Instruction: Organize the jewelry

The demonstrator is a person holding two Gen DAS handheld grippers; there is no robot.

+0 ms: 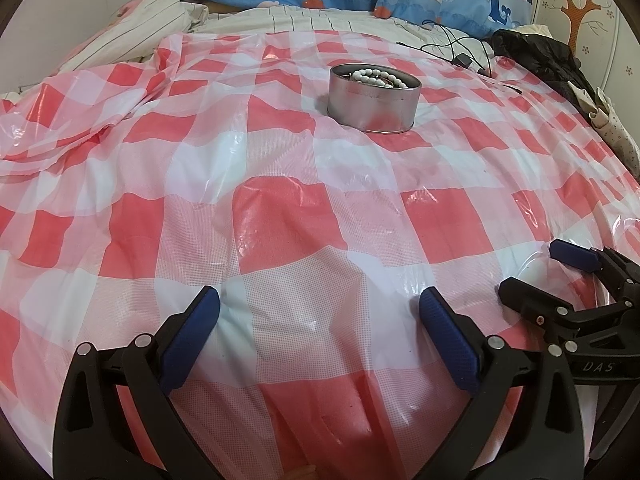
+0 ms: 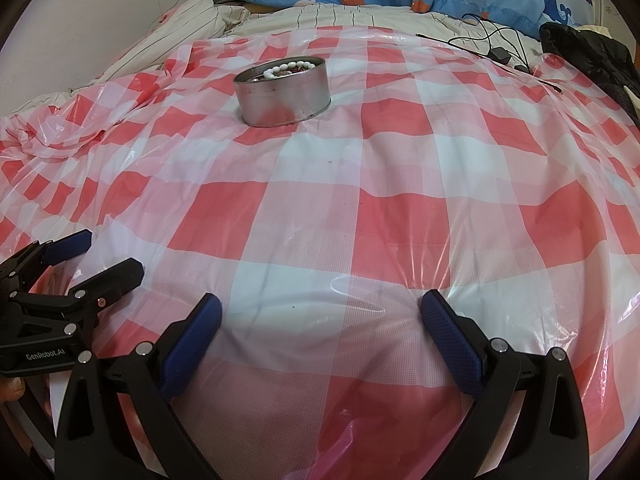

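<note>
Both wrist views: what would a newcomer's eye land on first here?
The round metal tin sits alone toward the far middle of the red-and-white checked plastic sheet, with a white bead bracelet heaped inside. In the foreground, the left gripper and right gripper rest open and empty on the sheet.

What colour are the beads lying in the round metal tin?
White beads, clearest in the right wrist view.

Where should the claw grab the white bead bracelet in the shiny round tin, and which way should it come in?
Grab the white bead bracelet on the stretch of beads draped along the tin's top edge, probably coming straight down from above. The tin's upright wall blocks any sideways reach, and those raised beads give the fingers something to pinch across. Both the left gripper and the right gripper are open and empty.
</note>
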